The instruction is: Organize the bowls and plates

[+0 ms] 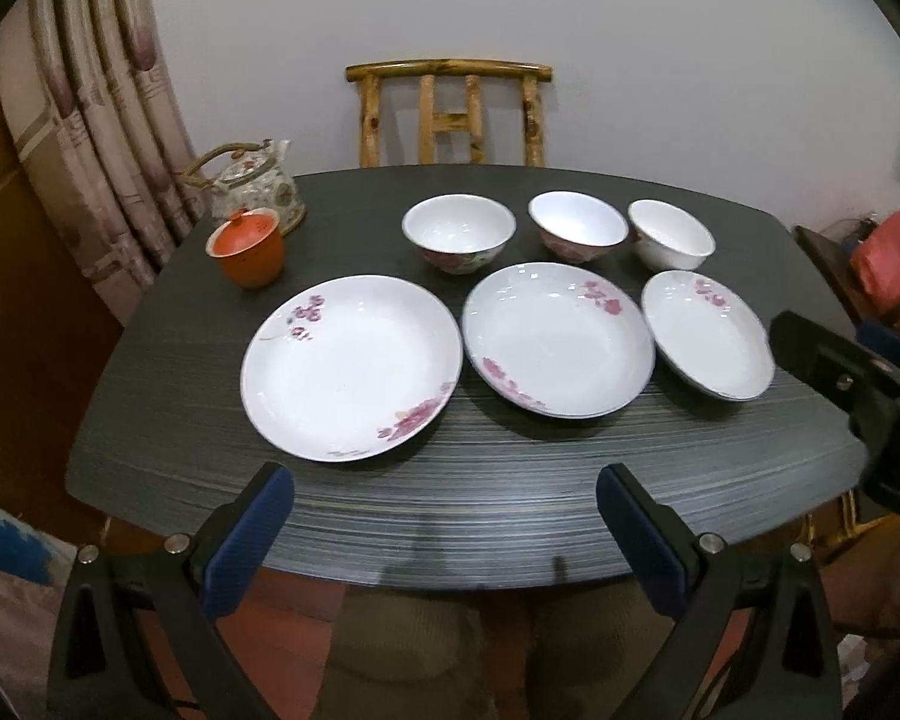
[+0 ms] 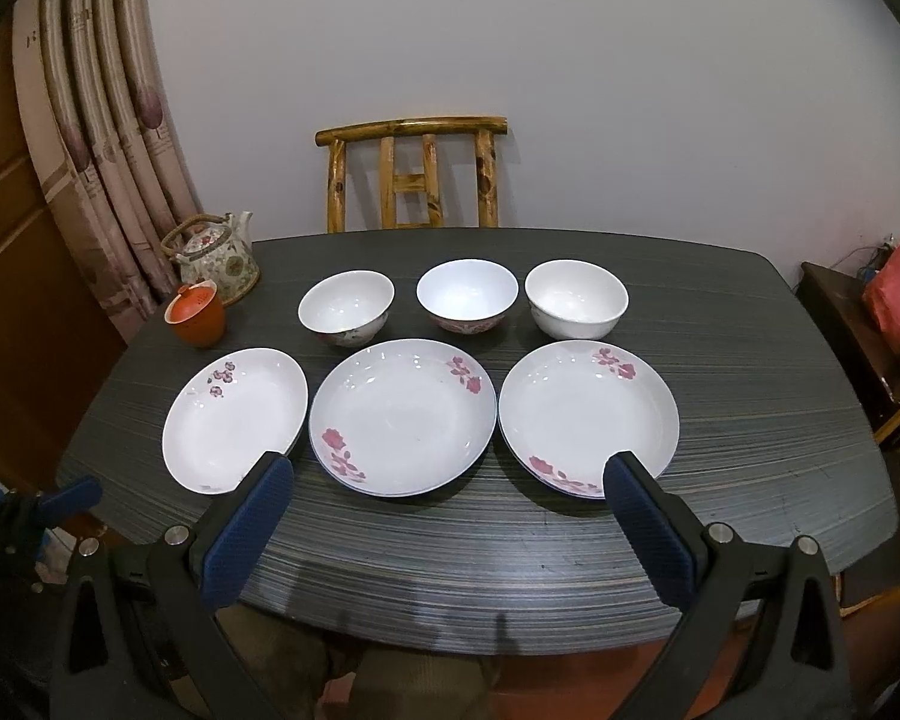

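Note:
Three white plates with pink flowers lie in a row on the dark table: left plate (image 1: pixel 348 366) (image 2: pixel 234 417), middle plate (image 1: pixel 558 339) (image 2: pixel 402 414), right plate (image 1: pixel 705 333) (image 2: pixel 588 414). Behind them stand three white bowls: left bowl (image 1: pixel 459 231) (image 2: pixel 347 306), middle bowl (image 1: pixel 577 228) (image 2: pixel 467 294), right bowl (image 1: pixel 671 234) (image 2: pixel 576 297). My left gripper (image 1: pixel 444 486) is open and empty above the table's near edge, in front of the left and middle plates. My right gripper (image 2: pixel 447 477) is open and empty, near the front of the middle and right plates.
An orange lidded cup (image 1: pixel 247 247) (image 2: pixel 198 315) and a floral teapot (image 1: pixel 258 186) (image 2: pixel 216 258) stand at the table's (image 1: pixel 510 510) far left corner. A bamboo chair (image 1: pixel 450 114) (image 2: pixel 414 174) stands behind the table. Curtains hang at the left. Red bags (image 1: pixel 888 264) lie at the right.

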Demonstrator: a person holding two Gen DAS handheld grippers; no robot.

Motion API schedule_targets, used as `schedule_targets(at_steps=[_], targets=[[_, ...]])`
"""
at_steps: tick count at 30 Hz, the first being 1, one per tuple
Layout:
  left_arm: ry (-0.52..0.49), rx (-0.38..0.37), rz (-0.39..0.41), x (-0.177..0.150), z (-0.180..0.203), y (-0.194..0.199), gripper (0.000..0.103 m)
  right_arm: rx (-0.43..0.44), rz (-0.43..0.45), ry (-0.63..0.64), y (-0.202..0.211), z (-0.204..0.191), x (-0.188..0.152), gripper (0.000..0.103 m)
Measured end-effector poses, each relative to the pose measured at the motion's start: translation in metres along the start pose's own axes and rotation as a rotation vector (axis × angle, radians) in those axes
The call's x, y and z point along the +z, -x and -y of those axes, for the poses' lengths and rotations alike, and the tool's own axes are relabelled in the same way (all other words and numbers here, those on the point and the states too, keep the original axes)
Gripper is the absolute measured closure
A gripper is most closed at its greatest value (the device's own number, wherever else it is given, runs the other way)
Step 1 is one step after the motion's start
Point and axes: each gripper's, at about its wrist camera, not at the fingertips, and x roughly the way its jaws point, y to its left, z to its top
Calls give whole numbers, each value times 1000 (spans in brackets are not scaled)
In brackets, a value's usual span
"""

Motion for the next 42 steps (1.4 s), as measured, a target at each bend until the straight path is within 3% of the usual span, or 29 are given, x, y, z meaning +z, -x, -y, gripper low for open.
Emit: schedule_targets(at_steps=[4,11,18,26,32,42], targets=[[-3,-8,-3,-1,0,-1,0,-2,2,-1,-1,1,0,0],[-31,-24,59,0,4,7,0,-3,0,-6,-1,4,1,0],[-43,6,57,1,5,10,0,-4,6,-10,1,6,1,0],[-44,-31,33,0,2,5,0,-10,15,4,7,4,6,0],[-34,-46,64,2,0,10,0,-15,23,8,12,3,8,0],[-19,-17,64,3,-1,13,0,-12,26,9,12,3,8,0]])
